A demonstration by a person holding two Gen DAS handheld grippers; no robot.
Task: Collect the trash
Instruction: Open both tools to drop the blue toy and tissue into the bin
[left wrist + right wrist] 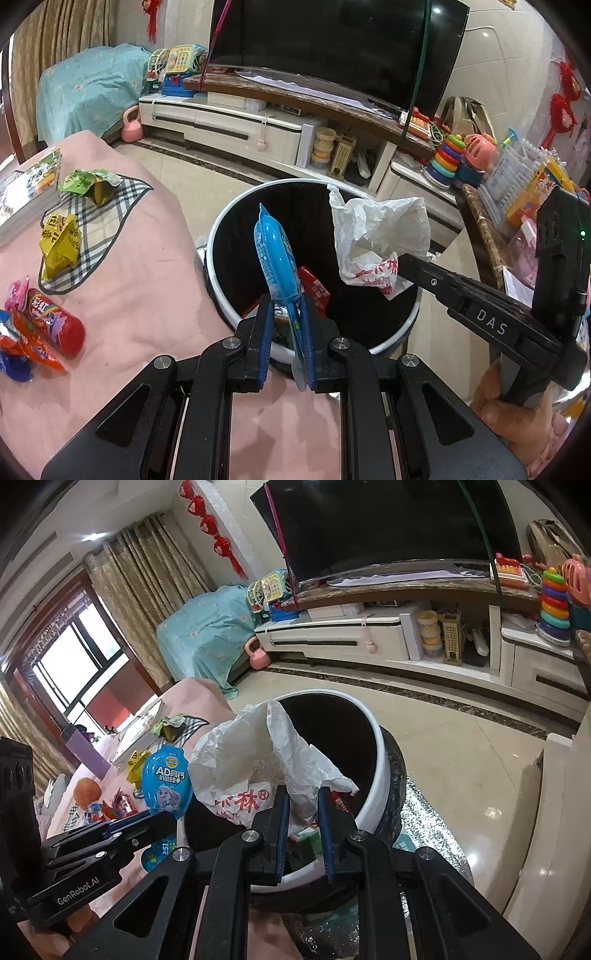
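Observation:
My left gripper (286, 304) is shut on a blue snack wrapper (275, 254) and holds it over the round black bin with a white rim (221, 225). The wrapper also shows in the right wrist view (166, 779). My right gripper (301, 794) is shut on a crumpled white plastic bag (236, 764) with red print, also above the bin (380, 738). In the left wrist view the bag (380, 236) hangs from the right gripper (400, 264) over the bin's right side. A red wrapper (314, 288) lies inside the bin.
More trash lies on the pink-covered table (147, 288): a yellow wrapper (61, 243), a green wrapper (90, 184), a red tube (55, 321), red and blue wrappers (22, 347). Books (29, 192) sit at the far left. A TV stand (258, 122) and toys (450, 155) stand beyond.

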